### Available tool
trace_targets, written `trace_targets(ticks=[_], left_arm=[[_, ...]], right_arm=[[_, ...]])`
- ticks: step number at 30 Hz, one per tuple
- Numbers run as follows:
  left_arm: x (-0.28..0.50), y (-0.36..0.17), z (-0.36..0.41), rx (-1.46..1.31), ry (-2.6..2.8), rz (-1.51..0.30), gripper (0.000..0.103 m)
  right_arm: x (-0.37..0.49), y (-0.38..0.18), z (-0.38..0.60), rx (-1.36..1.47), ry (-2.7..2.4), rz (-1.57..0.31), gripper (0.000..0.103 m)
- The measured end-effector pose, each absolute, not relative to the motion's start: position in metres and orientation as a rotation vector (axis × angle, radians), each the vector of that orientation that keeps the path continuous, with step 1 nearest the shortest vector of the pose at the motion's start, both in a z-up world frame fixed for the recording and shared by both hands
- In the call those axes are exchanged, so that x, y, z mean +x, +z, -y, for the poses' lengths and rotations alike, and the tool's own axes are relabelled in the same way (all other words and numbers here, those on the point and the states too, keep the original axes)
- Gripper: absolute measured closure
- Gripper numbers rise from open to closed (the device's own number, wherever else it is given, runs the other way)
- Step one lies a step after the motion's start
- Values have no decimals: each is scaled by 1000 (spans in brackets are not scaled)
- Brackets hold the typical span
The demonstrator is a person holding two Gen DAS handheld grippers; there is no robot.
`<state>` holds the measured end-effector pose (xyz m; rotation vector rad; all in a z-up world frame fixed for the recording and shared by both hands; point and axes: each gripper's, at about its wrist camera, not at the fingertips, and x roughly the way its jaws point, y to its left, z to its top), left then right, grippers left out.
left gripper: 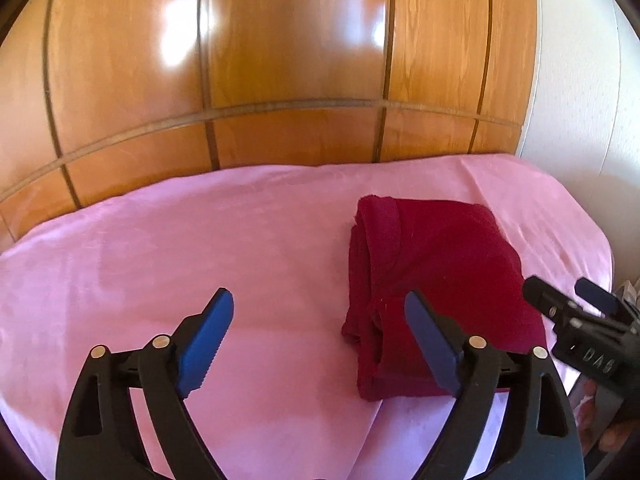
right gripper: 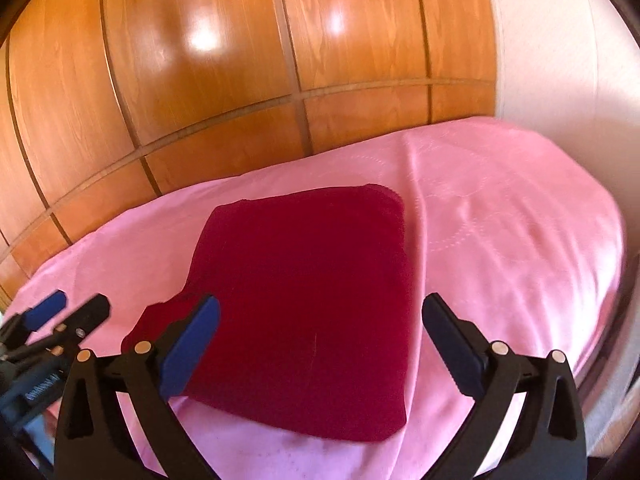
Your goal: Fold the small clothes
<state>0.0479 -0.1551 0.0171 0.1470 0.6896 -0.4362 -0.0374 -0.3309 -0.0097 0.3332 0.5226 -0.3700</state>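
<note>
Where pink sheet (left gripper: 200,240) ends | wooden wardrobe (left gripper: 280,60) | white wall (right gripper: 560,60)

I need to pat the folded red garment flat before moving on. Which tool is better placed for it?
Right, probably. The right tool is open with the folded red garment centred between its fingers. The left tool is open too, but mostly over bare pink sheet, with the garment off to its right side.
</note>
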Motion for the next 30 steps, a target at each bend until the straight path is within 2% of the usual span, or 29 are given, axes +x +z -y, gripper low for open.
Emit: trace_targets(ticks=[17, 20, 30], left_arm=[[21, 22, 137, 112, -381, -656, 9], [18, 21, 137, 116, -371, -653, 5], [15, 20, 140, 130, -364, -654, 5]], right_arm=[[-63, -14, 296, 276, -482, -504, 2], [-65, -12, 294, 274, -481, -499, 2], [-66, -14, 297, 274, -486, -499, 2]])
